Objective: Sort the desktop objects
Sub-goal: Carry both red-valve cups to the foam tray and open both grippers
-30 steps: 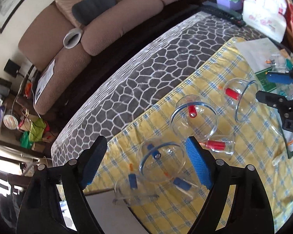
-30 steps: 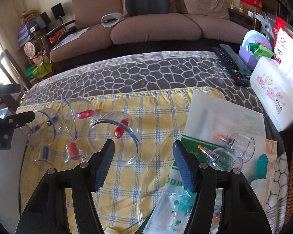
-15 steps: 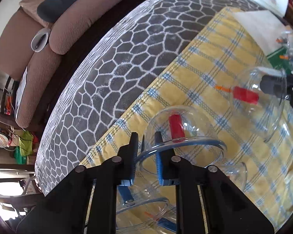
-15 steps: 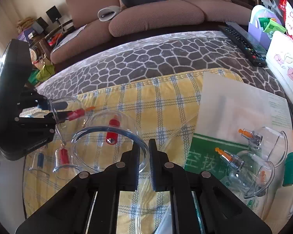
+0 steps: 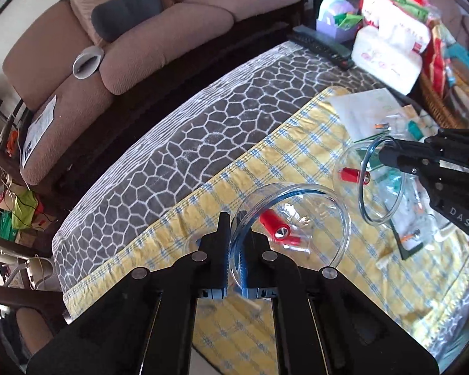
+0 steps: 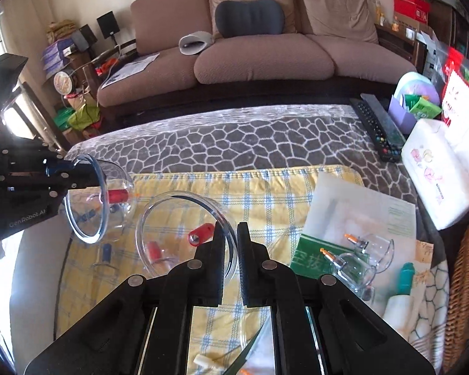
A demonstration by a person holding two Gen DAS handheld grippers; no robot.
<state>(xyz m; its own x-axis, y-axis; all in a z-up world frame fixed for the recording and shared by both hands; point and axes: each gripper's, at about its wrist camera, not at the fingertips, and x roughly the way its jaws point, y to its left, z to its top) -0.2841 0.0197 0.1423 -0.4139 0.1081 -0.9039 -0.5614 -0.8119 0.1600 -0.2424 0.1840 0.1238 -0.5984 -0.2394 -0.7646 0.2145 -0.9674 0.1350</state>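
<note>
My left gripper (image 5: 237, 243) is shut on the rim of a clear cupping cup with a red valve (image 5: 289, 218), held above the yellow checked cloth (image 5: 297, 150). My right gripper (image 6: 231, 247) is shut on the rim of a second clear cup with a red valve (image 6: 184, 234), also lifted. In the left wrist view the right gripper (image 5: 387, 156) holds its cup (image 5: 353, 176) to the right; in the right wrist view the left gripper (image 6: 78, 172) holds its cup (image 6: 100, 200) to the left. Small red-valve (image 6: 154, 251) and blue-valve (image 6: 106, 251) cups lie on the cloth.
Two clear cups with orange valves (image 6: 356, 259) lie on a green and white leaflet (image 6: 344, 215) at the right. A remote (image 6: 375, 128), tissue pack (image 6: 437, 168) and wicker basket (image 6: 462, 281) line the right side. A sofa (image 6: 250, 47) stands beyond the grey patterned table cover (image 6: 234, 143).
Both grippers closed, each on the rim of a large red-valve cup, and lifted the cups off the cloth. The two held cups now hang apart in the air.
</note>
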